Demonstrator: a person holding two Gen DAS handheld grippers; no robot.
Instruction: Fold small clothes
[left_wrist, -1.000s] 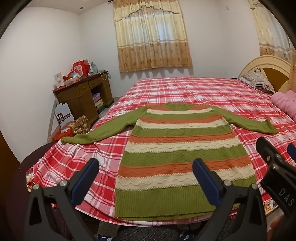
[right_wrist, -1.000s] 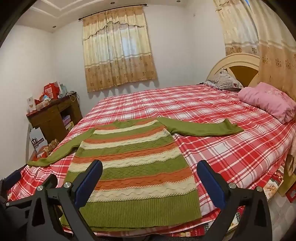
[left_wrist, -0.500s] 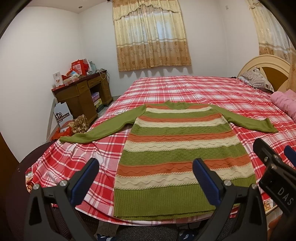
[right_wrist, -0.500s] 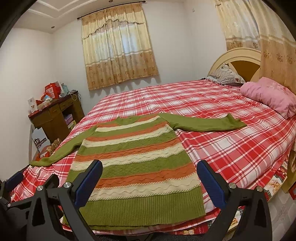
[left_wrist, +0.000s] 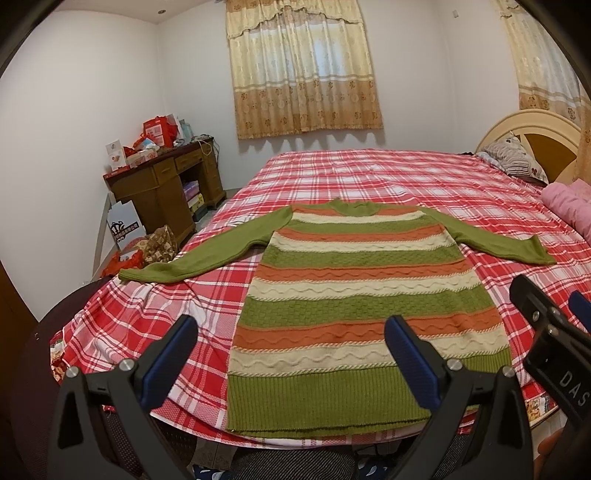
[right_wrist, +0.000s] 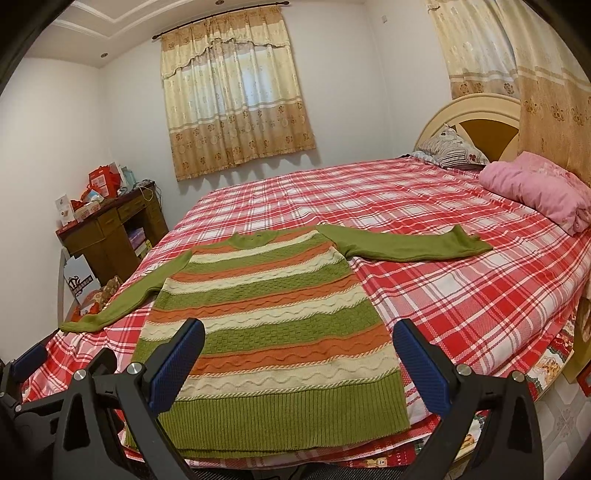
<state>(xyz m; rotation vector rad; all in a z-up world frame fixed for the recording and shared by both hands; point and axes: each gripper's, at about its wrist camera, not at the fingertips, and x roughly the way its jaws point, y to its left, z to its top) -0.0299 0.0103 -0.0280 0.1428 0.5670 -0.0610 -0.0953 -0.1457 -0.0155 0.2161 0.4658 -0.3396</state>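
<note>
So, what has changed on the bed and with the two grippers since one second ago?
Very little. Both cameras drifted slightly, the right one most noticeably, so the striped sweater shifts a bit in each view. Nothing was taken hold of or let go. The left gripper and right gripper stay open and empty, and the sweater still lies flat on the plaid bed, sleeves spread.

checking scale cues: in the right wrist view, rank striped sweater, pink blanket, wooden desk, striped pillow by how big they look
1. striped sweater
2. wooden desk and pink blanket look alike; not ranked
3. striped pillow
</note>
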